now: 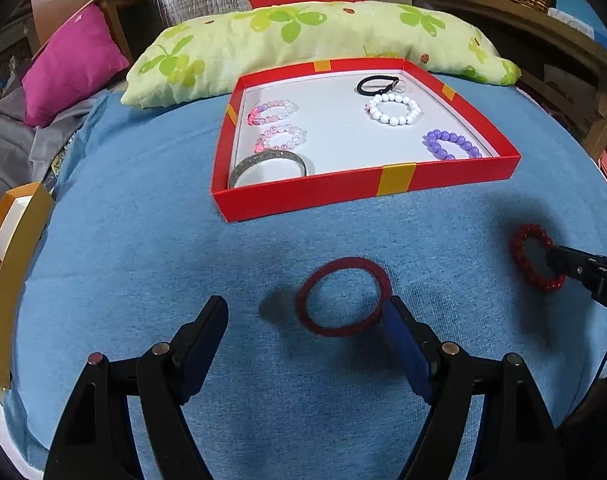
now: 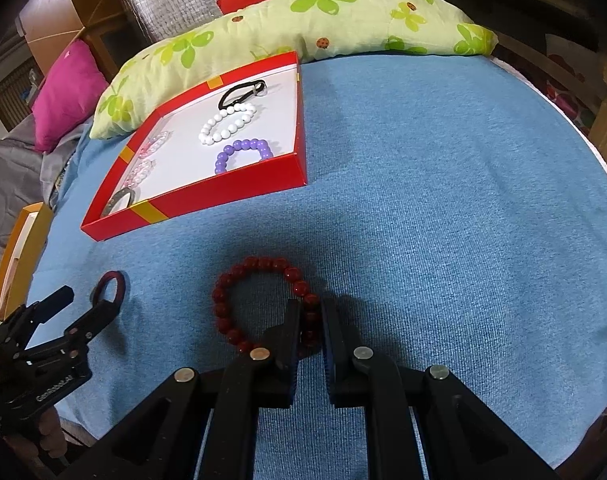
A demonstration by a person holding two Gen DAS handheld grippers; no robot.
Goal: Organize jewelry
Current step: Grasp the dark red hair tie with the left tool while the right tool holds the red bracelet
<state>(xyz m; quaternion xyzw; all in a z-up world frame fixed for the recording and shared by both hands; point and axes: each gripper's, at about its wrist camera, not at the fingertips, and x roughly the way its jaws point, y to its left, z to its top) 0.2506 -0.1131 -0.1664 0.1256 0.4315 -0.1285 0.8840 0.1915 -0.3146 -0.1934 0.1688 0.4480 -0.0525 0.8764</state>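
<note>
My left gripper [image 1: 303,312] is low over the surface, jaws spread wide, nothing between the pads. My right gripper [image 2: 311,316] is low too, jaws pinched nearly together, fingers [image 2: 289,332] level, pointing forward.

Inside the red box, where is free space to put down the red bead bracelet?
In the red box, the white middle strip between the pink bracelets and the white bracelet is bare, down to the front wall. Both side columns are crowded.

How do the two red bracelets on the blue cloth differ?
The red bead bracelet is a string of round glossy beads; the red band is a smooth, matte ring. The bead bracelet is pinched in the right gripper; the band lies free by the open left gripper. Both lie outside the red tray.
</note>
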